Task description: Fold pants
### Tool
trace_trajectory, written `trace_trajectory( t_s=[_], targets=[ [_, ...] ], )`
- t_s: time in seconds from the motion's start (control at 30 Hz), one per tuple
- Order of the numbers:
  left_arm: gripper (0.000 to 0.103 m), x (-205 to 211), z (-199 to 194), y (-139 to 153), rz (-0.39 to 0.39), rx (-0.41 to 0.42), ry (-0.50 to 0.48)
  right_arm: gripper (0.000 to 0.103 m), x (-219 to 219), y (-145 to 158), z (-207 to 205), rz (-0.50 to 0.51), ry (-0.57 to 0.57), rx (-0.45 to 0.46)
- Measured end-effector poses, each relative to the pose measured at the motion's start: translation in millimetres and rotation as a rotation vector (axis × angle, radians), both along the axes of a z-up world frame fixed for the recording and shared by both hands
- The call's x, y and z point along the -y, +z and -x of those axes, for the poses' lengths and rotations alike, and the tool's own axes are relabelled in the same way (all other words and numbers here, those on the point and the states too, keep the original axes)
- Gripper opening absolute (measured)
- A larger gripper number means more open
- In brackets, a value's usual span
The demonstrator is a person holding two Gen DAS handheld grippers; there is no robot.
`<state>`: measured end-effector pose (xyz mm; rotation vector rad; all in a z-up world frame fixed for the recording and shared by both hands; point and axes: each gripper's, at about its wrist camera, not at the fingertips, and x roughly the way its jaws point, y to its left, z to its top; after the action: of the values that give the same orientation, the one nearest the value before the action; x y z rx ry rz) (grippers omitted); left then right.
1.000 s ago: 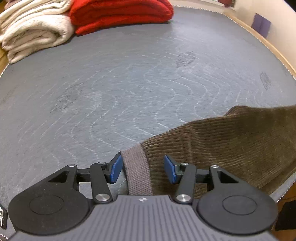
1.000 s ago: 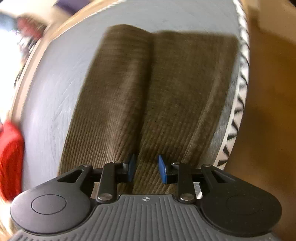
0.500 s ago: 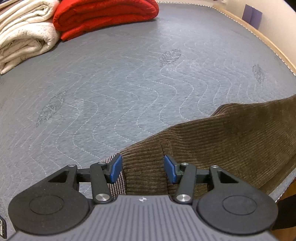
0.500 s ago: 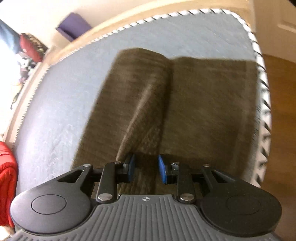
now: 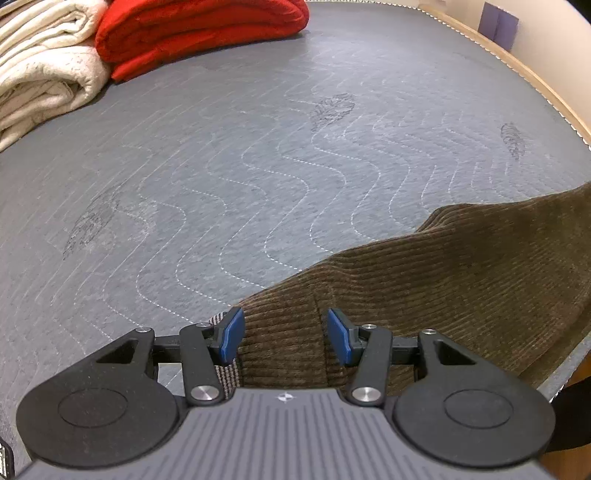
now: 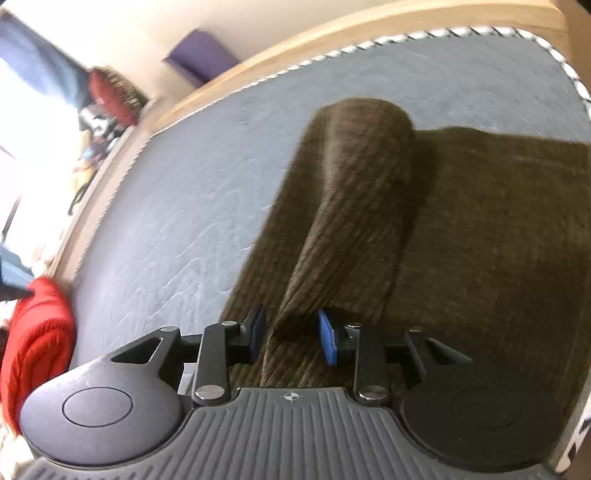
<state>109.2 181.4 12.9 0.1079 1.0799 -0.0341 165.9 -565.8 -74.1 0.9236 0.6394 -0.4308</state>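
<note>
Brown corduroy pants (image 5: pixel 461 273) lie on a grey quilted mattress (image 5: pixel 258 155). In the left wrist view my left gripper (image 5: pixel 284 334) is open, with its blue pads either side of the pants' waist end, which lies between them. In the right wrist view the pants (image 6: pixel 480 229) are lifted into a long raised fold (image 6: pixel 354 192). My right gripper (image 6: pixel 291 334) has its jaws around the near end of that fold and holds the cloth up off the mattress (image 6: pixel 221 177).
Folded cream blankets (image 5: pixel 40 70) and a folded red blanket (image 5: pixel 192 29) sit at the far left of the mattress. A wooden bed frame (image 6: pixel 332 40) runs along the far edge. The mattress edge (image 5: pixel 569 358) is close on the right.
The right gripper has risen and pulled the pants up into a taller fold. The left gripper has slid further over the waistband; its lighter inner band is now mostly covered.
</note>
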Motion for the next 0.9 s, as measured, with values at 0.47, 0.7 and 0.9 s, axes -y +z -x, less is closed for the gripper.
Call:
trace_trajectory(
  t_s=[0.47,0.7,0.9],
  targets=[
    [0.055,11,-5,3,0.009,0.011,-0.034,0.036,10,-3,63,-0.279,-0.23,-0.124],
    [0.055,13,-2,2,0.0,0.011,-0.044,0.035,8,9,90,-0.193,-0.279,-0.138],
    [0.057,6,-3,3,0.016,0.013,-0.023,0.035,-20,12,53,-0.004,-0.096,-0.283]
  ],
)
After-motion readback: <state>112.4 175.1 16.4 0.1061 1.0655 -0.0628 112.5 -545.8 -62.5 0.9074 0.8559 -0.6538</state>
